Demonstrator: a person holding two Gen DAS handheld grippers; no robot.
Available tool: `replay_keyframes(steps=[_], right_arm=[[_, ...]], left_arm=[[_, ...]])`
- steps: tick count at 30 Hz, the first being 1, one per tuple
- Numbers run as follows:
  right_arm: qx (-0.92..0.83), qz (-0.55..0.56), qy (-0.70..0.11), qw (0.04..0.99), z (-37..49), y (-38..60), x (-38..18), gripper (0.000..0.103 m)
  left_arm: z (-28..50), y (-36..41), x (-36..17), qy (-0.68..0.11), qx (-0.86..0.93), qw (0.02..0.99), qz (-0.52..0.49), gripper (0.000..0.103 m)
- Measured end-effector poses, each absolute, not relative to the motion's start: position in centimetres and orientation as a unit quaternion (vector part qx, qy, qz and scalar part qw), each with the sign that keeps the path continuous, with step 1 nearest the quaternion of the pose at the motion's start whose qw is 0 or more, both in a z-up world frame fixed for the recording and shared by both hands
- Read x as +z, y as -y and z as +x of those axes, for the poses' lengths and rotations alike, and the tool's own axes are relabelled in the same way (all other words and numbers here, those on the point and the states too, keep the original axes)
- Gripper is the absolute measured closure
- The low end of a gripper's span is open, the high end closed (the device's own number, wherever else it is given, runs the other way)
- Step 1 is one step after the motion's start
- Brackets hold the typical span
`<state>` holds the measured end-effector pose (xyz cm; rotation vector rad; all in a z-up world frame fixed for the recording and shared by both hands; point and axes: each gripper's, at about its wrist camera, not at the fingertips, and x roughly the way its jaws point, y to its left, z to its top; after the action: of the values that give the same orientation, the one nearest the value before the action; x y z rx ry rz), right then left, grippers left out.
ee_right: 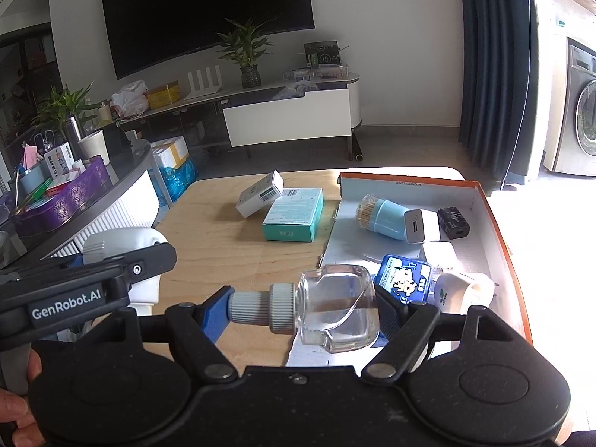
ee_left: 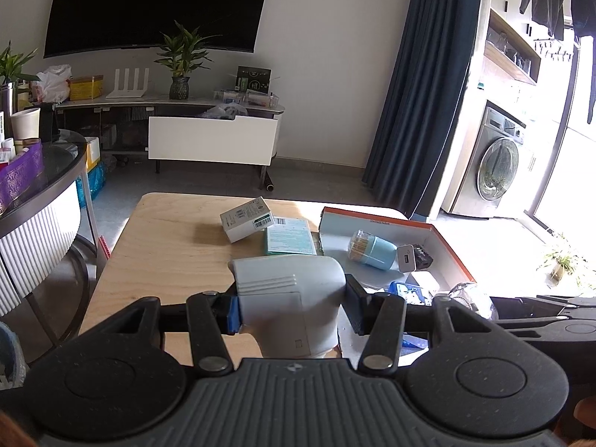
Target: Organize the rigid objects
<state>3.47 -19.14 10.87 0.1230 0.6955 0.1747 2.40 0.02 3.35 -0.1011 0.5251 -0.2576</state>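
Note:
My left gripper (ee_left: 292,307) is shut on a grey-white plastic device (ee_left: 287,298) and holds it above the wooden table (ee_left: 167,253); it also shows in the right wrist view (ee_right: 123,246). My right gripper (ee_right: 303,311) is shut on a clear glass bottle (ee_right: 335,309) with a grey ribbed cap, held sideways over the near edge of the orange-rimmed tray (ee_right: 499,219). The tray holds a blue toothpick jar (ee_right: 383,216), a white charger (ee_right: 421,225), a black adapter (ee_right: 452,221), a blue tin (ee_right: 404,279) and a white plug (ee_right: 462,290). A white box (ee_right: 260,193) leans on a teal box (ee_right: 294,214) on the table.
A round dark side table (ee_right: 93,201) with a purple basket stands at the left. A TV stand (ee_right: 290,111) with a plant and router is at the far wall. A washing machine (ee_left: 495,164) and a blue curtain stand at the right.

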Motion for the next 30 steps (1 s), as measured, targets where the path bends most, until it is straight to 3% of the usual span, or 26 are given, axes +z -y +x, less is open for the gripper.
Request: replay_keyframes(steps=[30], right_arm=[[0.008, 0.094, -0.313, 0.945, 0.8, 26.3, 12.0, 0.010]], left_arm=[[2.1, 6.5, 2.8, -0.255, -0.203, 0.945, -0.006, 0.051]])
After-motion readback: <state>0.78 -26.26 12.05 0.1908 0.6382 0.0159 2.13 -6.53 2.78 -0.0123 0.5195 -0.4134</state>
